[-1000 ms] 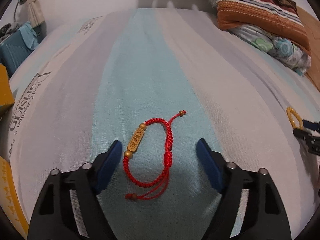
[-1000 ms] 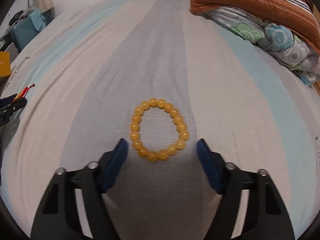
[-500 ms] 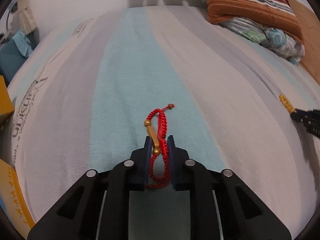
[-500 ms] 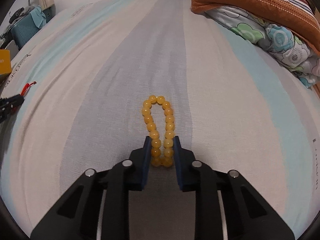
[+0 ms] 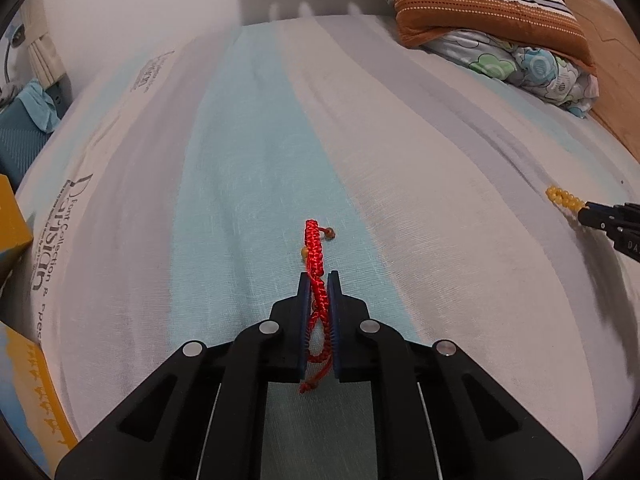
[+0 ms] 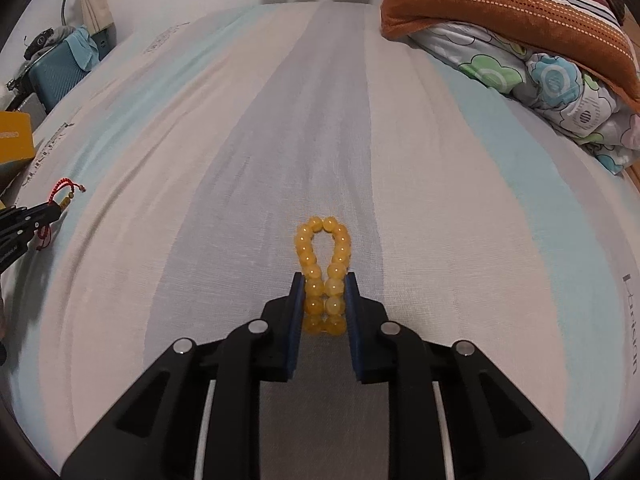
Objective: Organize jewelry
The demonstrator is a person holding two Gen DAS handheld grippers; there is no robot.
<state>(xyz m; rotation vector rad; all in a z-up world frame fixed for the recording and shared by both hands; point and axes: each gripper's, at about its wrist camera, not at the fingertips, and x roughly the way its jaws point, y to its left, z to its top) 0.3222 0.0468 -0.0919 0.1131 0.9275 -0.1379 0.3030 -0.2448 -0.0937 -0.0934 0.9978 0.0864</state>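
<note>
My left gripper (image 5: 319,280) is shut on a red braided cord bracelet (image 5: 314,252) with small gold beads, squeezed flat and sticking out ahead of the fingers, lifted over the striped bed sheet. My right gripper (image 6: 323,280) is shut on a yellow bead bracelet (image 6: 323,252), pinched into a narrow loop. The right gripper and the yellow beads (image 5: 564,199) show at the right edge of the left wrist view. The left gripper and the red bracelet (image 6: 64,194) show at the left edge of the right wrist view.
The striped bed sheet (image 6: 280,128) fills both views. Folded blankets and a floral pillow (image 6: 532,52) lie at the far right. Yellow boxes (image 5: 12,216) sit at the left bed edge. A teal suitcase (image 6: 56,68) stands beyond the bed at left.
Both grippers shut on their bracelets a second ago and half a second ago held them pinched. Since then both have lifted with the bracelets, and the red one has turned edge-on.
</note>
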